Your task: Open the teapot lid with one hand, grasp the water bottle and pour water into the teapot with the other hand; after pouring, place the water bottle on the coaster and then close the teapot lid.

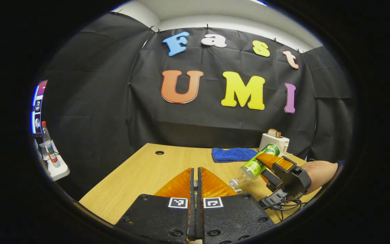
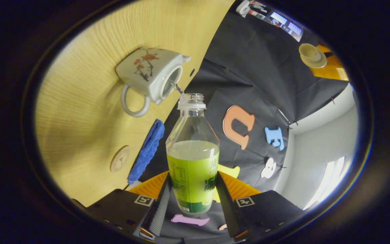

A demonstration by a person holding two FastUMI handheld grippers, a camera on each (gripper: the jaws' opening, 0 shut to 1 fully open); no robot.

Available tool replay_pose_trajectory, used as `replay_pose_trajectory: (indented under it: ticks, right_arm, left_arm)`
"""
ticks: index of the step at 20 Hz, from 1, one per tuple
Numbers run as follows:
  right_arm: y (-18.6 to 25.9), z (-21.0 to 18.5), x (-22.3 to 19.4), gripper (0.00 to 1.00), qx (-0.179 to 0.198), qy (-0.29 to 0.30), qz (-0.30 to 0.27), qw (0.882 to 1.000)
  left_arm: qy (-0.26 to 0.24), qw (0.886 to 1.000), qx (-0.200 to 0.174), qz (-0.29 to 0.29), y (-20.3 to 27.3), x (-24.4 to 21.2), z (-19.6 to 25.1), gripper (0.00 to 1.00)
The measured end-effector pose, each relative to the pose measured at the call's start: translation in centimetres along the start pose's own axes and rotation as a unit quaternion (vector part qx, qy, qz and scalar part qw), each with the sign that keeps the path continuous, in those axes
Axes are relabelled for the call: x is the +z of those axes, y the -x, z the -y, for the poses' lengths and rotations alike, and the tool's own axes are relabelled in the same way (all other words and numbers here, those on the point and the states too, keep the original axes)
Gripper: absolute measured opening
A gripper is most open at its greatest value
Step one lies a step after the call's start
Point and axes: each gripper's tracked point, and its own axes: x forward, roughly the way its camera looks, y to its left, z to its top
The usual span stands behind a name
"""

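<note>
Two grippers were seen. The right gripper (image 2: 192,203) was clamped by both fingers on the clear plastic water bottle with a green label (image 2: 192,162), tipped with its uncapped mouth just beside the open top of the white ceramic teapot with a red blossom pattern (image 2: 147,76) on the light wooden table (image 2: 80,118). The left gripper (image 1: 196,183) was held with its fingers pressed together; a round lid (image 2: 311,54) was seen at it. A round wooden coaster (image 2: 120,158) lay beside a folded blue cloth (image 2: 146,150) near the table's far edge.
</note>
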Motion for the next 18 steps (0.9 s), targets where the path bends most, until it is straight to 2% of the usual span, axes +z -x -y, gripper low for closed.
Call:
replay_pose_trajectory:
  ticks: [4,18]
  right_arm:
    - [0.2,0.8,0.1,0.73,-0.019,0.015,0.003,1.0]
    - [-0.4,2.0,0.4,0.72,-0.051,0.044,0.006,0.998]
  left_arm:
    - [-0.001,1.0,0.001,-0.001,0.0,-0.1,-0.1,0.03]
    - [-0.004,1.0,-0.002,-0.003,-0.1,-0.1,0.1,0.03]
